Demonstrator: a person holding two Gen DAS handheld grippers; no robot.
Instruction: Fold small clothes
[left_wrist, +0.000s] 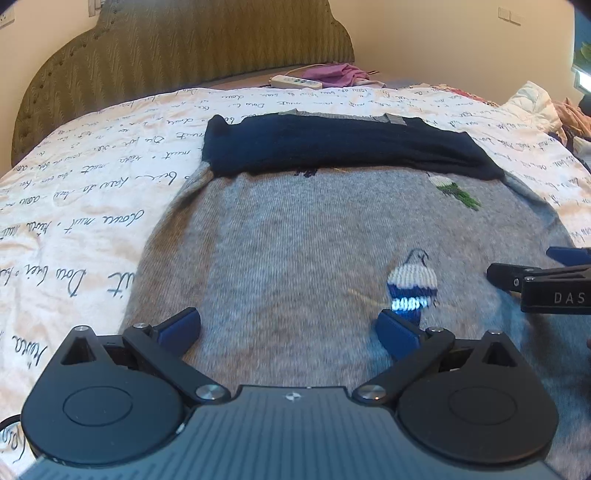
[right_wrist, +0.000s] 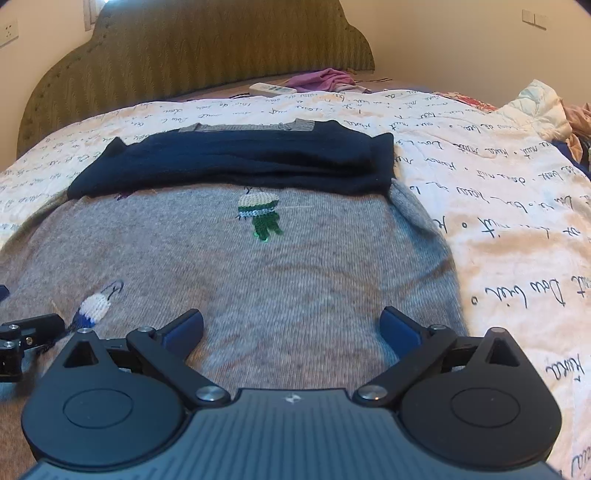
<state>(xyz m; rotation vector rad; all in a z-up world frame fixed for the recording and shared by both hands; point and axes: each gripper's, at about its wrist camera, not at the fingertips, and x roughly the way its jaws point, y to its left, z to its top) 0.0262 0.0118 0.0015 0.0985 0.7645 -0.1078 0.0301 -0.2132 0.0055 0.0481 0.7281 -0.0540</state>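
Grey knitted sweater (left_wrist: 288, 240) lies flat on the bed, spread over a white quilt (left_wrist: 92, 206) printed with handwriting, its far end toward the green headboard (left_wrist: 177, 48). Dark navy sleeves (left_wrist: 332, 147) are folded across its upper part, and knitted bird figures (right_wrist: 258, 214) show on the grey front. Left gripper (left_wrist: 288, 328) hovers over the near part of the sweater with its jaws spread wide and nothing between them. Right gripper (right_wrist: 291, 328) hangs alongside it over the same near part, jaws likewise wide and empty. A purple cloth (right_wrist: 325, 79) and a white remote (right_wrist: 271, 88) lie at the bed's far edge.
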